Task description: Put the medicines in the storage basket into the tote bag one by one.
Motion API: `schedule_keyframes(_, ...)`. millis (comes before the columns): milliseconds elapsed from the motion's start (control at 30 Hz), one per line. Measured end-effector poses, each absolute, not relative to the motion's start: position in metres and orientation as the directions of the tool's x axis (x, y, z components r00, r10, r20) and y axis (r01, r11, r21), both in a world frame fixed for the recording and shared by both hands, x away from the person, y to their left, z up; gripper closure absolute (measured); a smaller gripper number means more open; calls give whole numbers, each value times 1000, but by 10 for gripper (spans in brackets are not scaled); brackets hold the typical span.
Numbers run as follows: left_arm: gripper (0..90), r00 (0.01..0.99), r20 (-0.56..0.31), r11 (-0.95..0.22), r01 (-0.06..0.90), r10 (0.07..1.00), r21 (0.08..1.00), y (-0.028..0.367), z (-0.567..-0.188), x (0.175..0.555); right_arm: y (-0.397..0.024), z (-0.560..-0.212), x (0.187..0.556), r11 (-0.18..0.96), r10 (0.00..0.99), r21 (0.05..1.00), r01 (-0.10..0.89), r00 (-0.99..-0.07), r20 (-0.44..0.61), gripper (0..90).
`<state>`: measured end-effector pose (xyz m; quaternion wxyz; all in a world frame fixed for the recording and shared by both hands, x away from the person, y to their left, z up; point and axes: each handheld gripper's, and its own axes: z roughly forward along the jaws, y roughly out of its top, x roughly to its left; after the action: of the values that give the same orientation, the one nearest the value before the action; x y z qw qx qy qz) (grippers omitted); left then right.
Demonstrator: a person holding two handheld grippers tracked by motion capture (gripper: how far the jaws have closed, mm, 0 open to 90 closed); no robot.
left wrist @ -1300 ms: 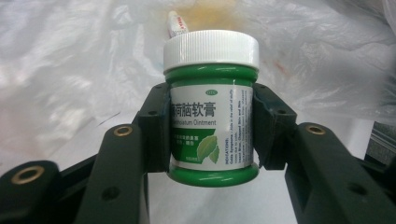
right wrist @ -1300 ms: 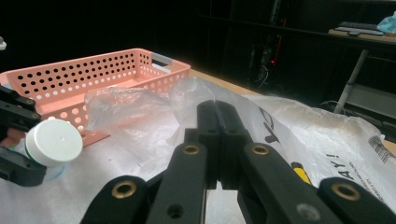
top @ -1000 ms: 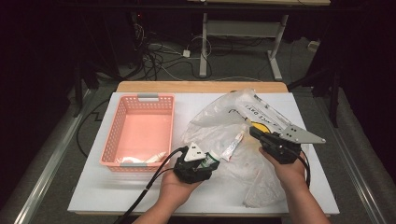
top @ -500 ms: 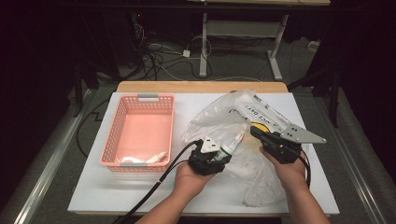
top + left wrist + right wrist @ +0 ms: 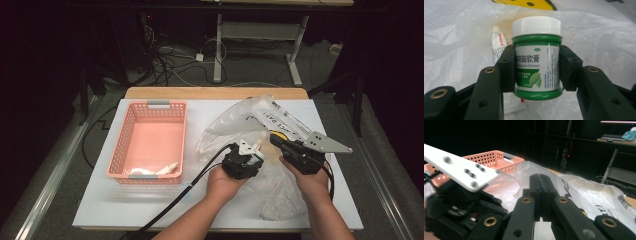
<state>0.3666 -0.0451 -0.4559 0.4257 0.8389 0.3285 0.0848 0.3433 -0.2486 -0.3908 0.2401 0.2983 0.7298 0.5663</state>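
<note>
1. Left gripper (image 5: 248, 156): held in the person's left hand (image 5: 226, 181) near the middle of the white table (image 5: 100, 210), over the near part of the plastic bag (image 5: 235, 125). Its jaws stand part-way apart and are clamped on a green ointment jar (image 5: 537, 58).
2. Green ointment jar: upright between the left gripper's jaws in the left gripper view, white screw cap uppermost. The two pads press on opposite sides of the labelled body; the cap and the green base project above and below them.
3. Small white tube (image 5: 498, 43): lies on the bag film just behind and beside the jar, partly hidden by one jaw.
4. Right gripper (image 5: 541, 195): held in the person's right hand (image 5: 312, 181) to the right of the left gripper. Its pads meet face to face, fully closed. A fold of the bag rises just behind the tips; whether film is pinched between them cannot be told.
5. Plastic bag: clear, crumpled, printed with dark lettering, spread over the right half of the table beneath both grippers.
6. Pink basket (image 5: 131, 125): stands on the left half of the table, well apart from the jar; a pale object lies in its near corner.
</note>
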Motion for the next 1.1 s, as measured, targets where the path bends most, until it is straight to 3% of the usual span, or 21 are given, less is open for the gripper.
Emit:
schedule_keyframes(433,533,735,-145,-424,527,662,736,-69,-473,391,-248,-390,344,172,702,973,157,-713,-9,900)
schedule_keyframes(1100,492,738,-146,-427,527,659,735,-77,-478,394,-247,-389,342,171,700,972,159,-715,-6,900)
